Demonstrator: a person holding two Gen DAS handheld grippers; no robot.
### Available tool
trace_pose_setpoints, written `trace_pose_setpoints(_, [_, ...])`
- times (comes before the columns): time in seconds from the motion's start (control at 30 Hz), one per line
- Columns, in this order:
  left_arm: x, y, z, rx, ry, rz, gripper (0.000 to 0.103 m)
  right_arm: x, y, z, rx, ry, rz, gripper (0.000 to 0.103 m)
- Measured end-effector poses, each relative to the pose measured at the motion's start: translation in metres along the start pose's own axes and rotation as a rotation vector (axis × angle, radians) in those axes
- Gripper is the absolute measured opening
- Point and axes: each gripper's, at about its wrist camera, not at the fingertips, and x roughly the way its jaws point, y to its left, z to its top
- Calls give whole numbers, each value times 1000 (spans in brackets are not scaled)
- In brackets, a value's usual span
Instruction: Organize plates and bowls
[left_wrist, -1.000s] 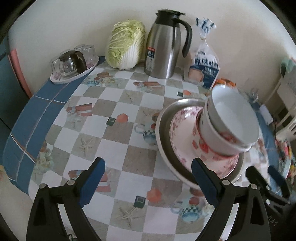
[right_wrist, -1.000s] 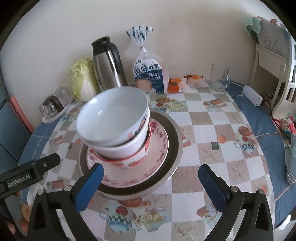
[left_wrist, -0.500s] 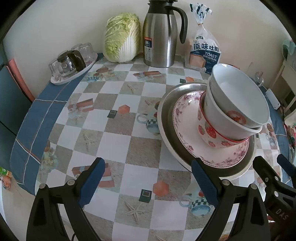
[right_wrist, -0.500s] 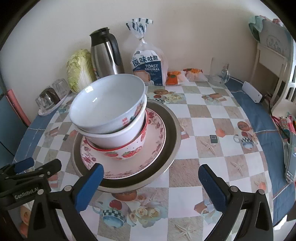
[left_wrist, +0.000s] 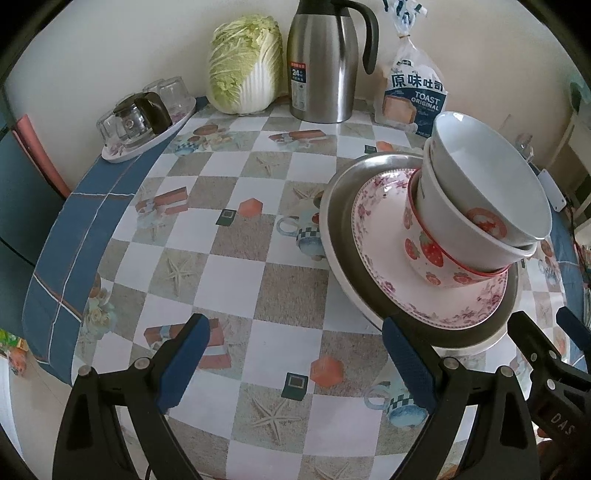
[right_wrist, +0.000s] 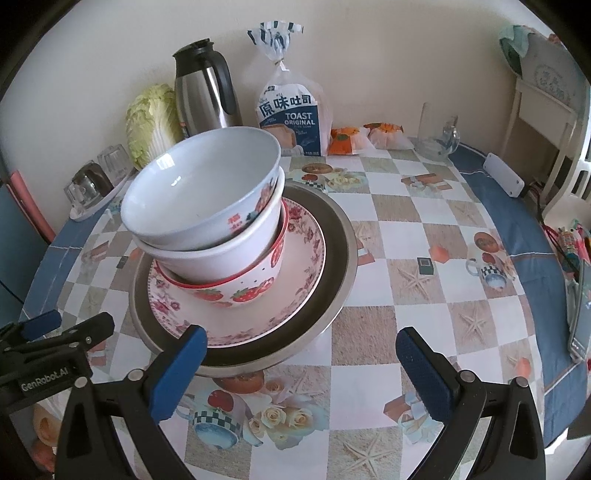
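A stack stands on the checkered table: a steel plate (right_wrist: 332, 236), on it a pink flowered plate (right_wrist: 306, 251), then a strawberry bowl (right_wrist: 236, 291), a white bowl (right_wrist: 258, 236) and a top white bowl (right_wrist: 199, 188) sitting tilted. The same stack shows at the right of the left wrist view, with the steel plate (left_wrist: 334, 221), the flowered plate (left_wrist: 373, 229) and the top bowl (left_wrist: 476, 173). My left gripper (left_wrist: 295, 354) is open and empty, to the near left of the stack. My right gripper (right_wrist: 299, 365) is open and empty, just in front of the stack.
At the back stand a steel thermos (left_wrist: 321, 62), a cabbage (left_wrist: 243, 62), a toast bag (right_wrist: 291, 110) and a tray of glasses (left_wrist: 144, 118). Orange snack packets (right_wrist: 343, 140) and a glass (right_wrist: 436, 136) are at the back right. A white chair (right_wrist: 546, 122) stands right of the table.
Both grippers have drawn back and risen a little from the stack, so more table shows in front. Both stay open. The stack has not moved.
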Motion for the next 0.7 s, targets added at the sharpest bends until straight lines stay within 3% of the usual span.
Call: trace_pose_setpoints(0.7, [2, 1, 0, 3, 4, 34, 95, 3, -2, -1, 3, 16, -11, 103])
